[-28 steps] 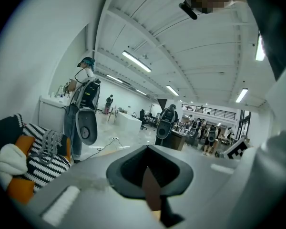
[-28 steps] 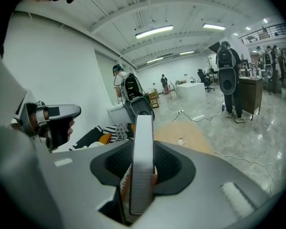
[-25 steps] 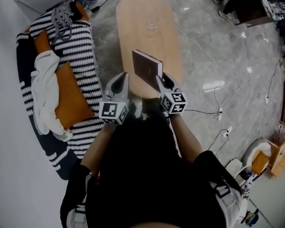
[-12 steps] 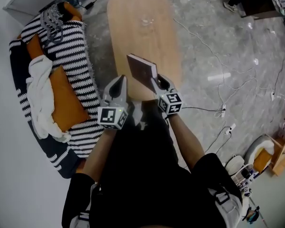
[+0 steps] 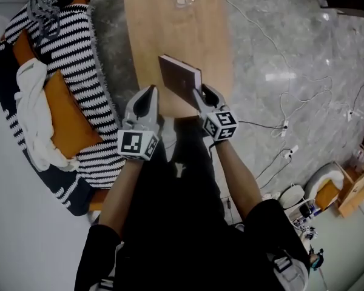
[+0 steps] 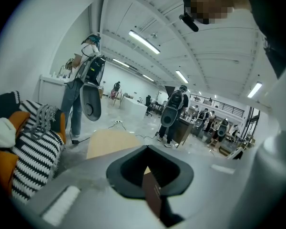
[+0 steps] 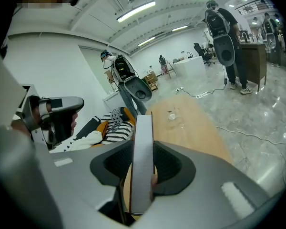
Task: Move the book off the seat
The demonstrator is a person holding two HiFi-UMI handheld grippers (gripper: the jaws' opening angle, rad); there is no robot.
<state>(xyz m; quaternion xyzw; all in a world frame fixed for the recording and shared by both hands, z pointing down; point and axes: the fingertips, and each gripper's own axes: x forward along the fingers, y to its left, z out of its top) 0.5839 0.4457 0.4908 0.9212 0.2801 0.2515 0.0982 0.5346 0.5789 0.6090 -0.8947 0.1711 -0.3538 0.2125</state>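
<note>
Both tongs have come down toward the wooden surface (image 5: 151, 35) since the earlier frame, the book with them. The right tongs (image 5: 198, 97) are clenched on the lower edge of the book (image 5: 179, 79), which stands tilted on edge above the near end of the surface. The left tongs (image 5: 148, 96) hang just beside them, jaws parted with nothing between. The seat (image 5: 67, 41), draped in a striped blanket, lies to the left, well apart from the book, with an orange cushion (image 5: 64, 123) and a white cloth (image 5: 33, 120) on it.
</note>
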